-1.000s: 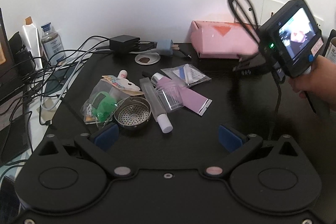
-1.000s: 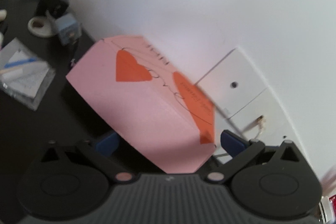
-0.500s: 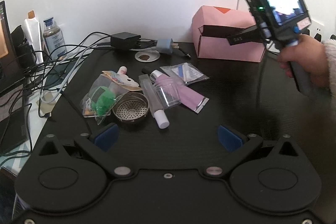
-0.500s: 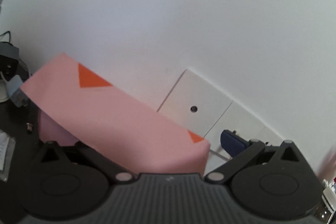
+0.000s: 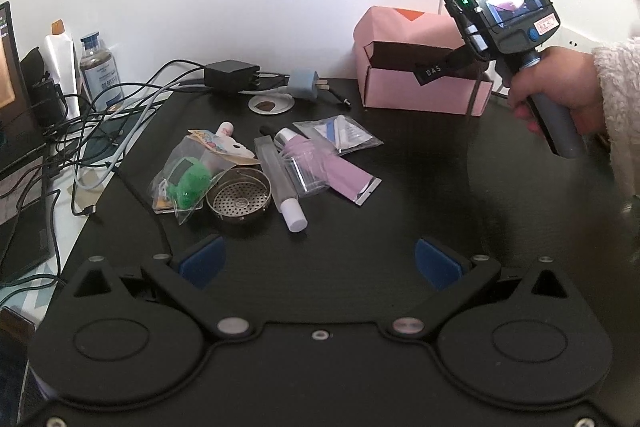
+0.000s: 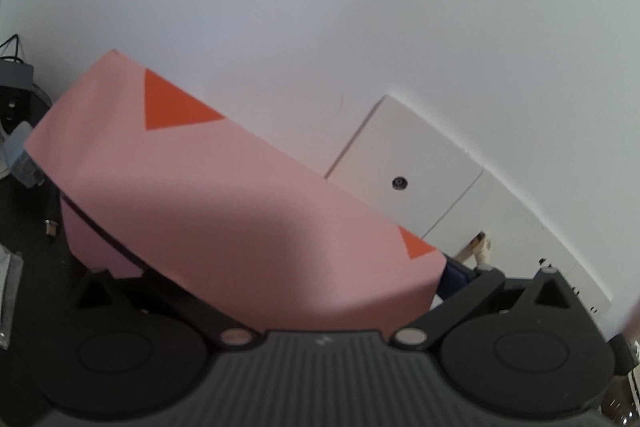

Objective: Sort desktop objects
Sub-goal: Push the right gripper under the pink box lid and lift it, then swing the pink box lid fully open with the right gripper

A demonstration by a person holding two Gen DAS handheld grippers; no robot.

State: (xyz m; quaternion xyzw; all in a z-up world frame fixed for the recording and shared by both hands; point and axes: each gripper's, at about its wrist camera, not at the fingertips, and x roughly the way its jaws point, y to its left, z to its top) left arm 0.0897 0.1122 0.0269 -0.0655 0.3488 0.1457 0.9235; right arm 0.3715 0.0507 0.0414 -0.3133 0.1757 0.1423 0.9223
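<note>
Lifting the pink box lid with right tool spread wide, left tool released, empty.

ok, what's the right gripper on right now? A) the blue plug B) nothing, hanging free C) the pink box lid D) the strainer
C: the right gripper reaches in at the pink box, whose lid is raised and fills the space between the fingers in the right wrist view; the strainer and plug lie untouched.

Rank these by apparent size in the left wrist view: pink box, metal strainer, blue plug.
1. pink box, though farthest away
2. metal strainer, helped by being nearer the camera
3. blue plug, clearly smallest
</note>
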